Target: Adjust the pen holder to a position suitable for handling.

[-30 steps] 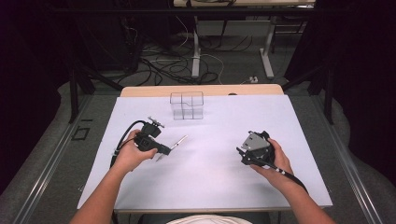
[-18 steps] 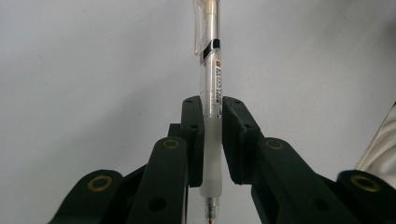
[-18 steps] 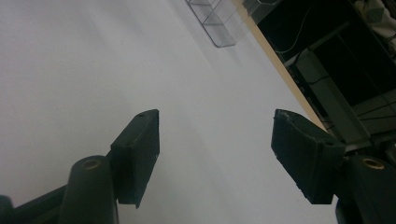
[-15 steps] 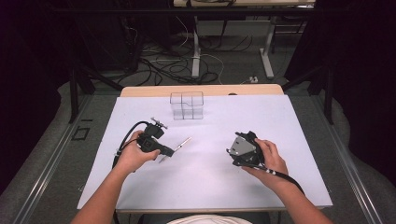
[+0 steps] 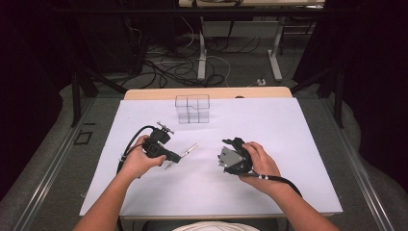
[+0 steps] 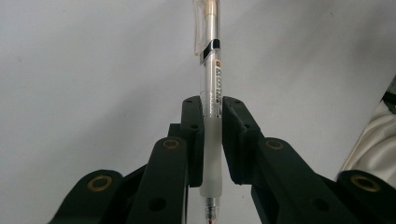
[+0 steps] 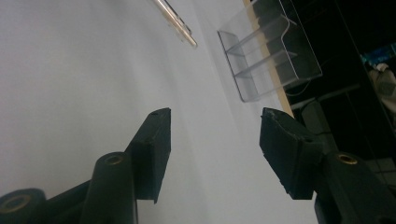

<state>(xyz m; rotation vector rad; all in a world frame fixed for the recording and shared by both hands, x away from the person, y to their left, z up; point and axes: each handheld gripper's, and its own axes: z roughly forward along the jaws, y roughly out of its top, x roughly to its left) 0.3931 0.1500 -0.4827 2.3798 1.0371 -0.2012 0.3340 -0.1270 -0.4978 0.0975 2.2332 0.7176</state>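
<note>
Pen held in the left tongs

We clamped the left tongs on a clear pen; our right tongs stood apart above the white table, near a clear organizer.

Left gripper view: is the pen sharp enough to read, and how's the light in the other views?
Left gripper view: the pen is sharp, its print too small to read. Right gripper view: the clear organizer is crisp, dark beyond. High view: the white table is evenly lit, the surroundings dim.
</note>
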